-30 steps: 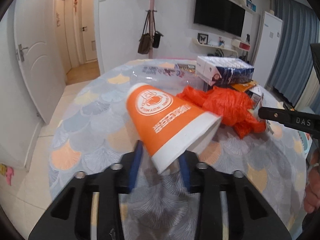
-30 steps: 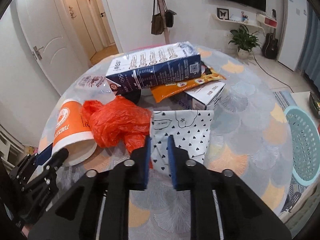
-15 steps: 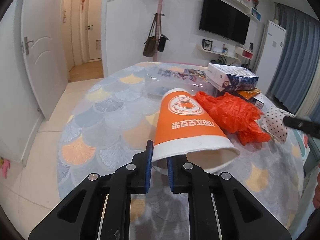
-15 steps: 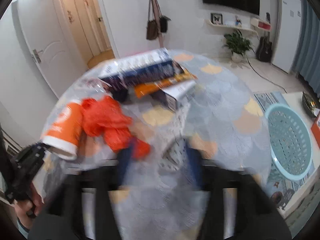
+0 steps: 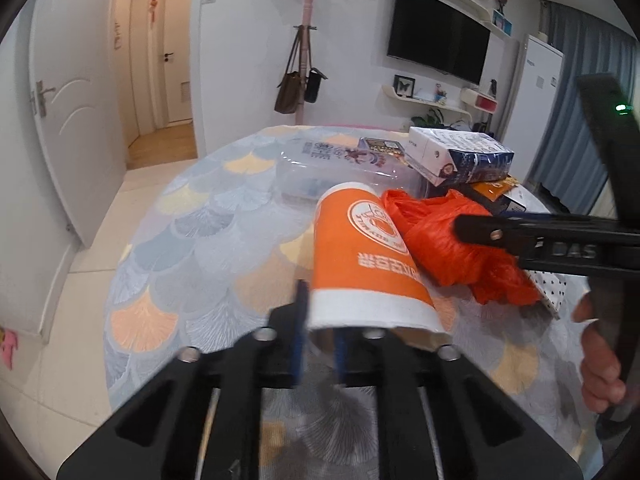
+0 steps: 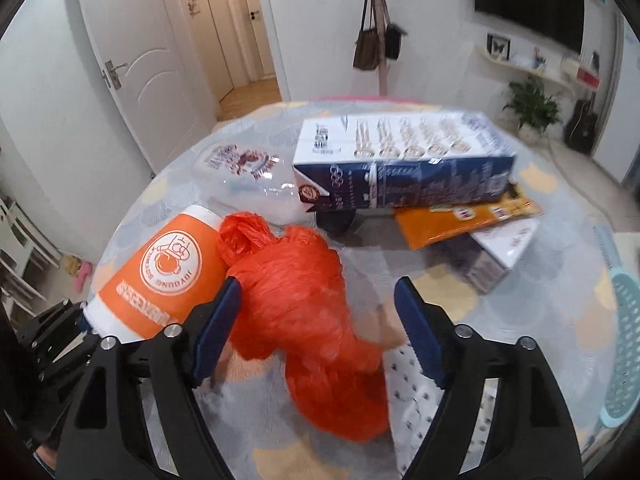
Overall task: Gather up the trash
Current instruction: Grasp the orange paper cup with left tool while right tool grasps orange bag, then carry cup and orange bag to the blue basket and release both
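Observation:
An orange paper cup [image 5: 360,264] lies on its side on the round table [image 5: 192,240]. My left gripper [image 5: 320,332] is closing on the cup's white rim, one pad outside the wall and one inside. A crumpled orange plastic bag [image 6: 304,300] rests against the cup [image 6: 160,276]. My right gripper [image 6: 318,284] hovers over the bag with its jaws opening wide. The bag lies between the pads, apart from both. A polka-dot paper [image 6: 416,400] lies under the right finger. The right gripper [image 5: 520,236] shows from the side in the left wrist view.
A blue and white carton [image 6: 400,164] rests on an orange packet [image 6: 460,220] and a white box [image 6: 504,248] at the back. A clear plastic container [image 6: 248,172] lies behind the cup. A teal basket [image 6: 624,340] sits off the table's right edge.
My right gripper let go of the polka-dot paper, opened wide and swung left over the orange bag. My left gripper closed from a loose hold to a tight grip on the cup's rim.

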The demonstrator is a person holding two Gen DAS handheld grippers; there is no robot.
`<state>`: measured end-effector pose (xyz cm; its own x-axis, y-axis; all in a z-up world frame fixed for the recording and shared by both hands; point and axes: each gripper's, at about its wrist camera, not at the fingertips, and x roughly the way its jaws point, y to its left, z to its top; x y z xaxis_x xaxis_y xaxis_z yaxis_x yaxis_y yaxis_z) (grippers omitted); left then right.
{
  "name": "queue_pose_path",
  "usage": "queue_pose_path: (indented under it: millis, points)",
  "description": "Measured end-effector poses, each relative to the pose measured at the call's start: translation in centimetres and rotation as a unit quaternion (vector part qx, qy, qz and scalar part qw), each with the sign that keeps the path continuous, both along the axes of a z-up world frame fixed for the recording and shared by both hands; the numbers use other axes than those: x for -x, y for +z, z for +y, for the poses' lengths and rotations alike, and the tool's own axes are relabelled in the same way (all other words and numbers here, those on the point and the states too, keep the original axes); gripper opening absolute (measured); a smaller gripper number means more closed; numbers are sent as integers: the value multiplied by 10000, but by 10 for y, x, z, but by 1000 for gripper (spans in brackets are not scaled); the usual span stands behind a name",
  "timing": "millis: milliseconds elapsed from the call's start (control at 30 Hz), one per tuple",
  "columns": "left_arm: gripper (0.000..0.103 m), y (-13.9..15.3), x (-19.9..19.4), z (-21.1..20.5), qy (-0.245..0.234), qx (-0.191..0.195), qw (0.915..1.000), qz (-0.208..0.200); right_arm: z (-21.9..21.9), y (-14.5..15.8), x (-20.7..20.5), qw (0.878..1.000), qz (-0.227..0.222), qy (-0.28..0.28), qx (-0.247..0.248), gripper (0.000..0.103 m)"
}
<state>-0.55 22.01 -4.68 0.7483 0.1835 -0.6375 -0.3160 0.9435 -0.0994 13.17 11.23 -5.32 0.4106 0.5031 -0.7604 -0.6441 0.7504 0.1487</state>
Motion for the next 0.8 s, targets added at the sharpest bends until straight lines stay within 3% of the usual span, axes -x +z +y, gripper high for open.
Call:
queue_pose_path:
  millis: [167, 233, 333, 567, 800]
  points:
    - [3, 2, 6, 2, -7, 143, 9998, -168, 0, -17, -6, 9983, 532, 179, -144, 72]
    - [3, 4, 10, 5, -26, 271, 9992, -284, -3, -18, -6, 9961, 714, 335, -391, 47]
    - [1, 10, 15, 8, -43, 361, 9983, -449, -10, -12, 0, 9967, 589, 304, -463, 35]
    - [1, 30, 22, 3, -226, 514, 9949, -834, -40, 20, 18, 9952, 313, 126, -918, 30]
    - [1, 62, 16, -22, -553, 351, 9914, -1129, -84, 65, 26, 9870, -45, -236, -1592, 30]
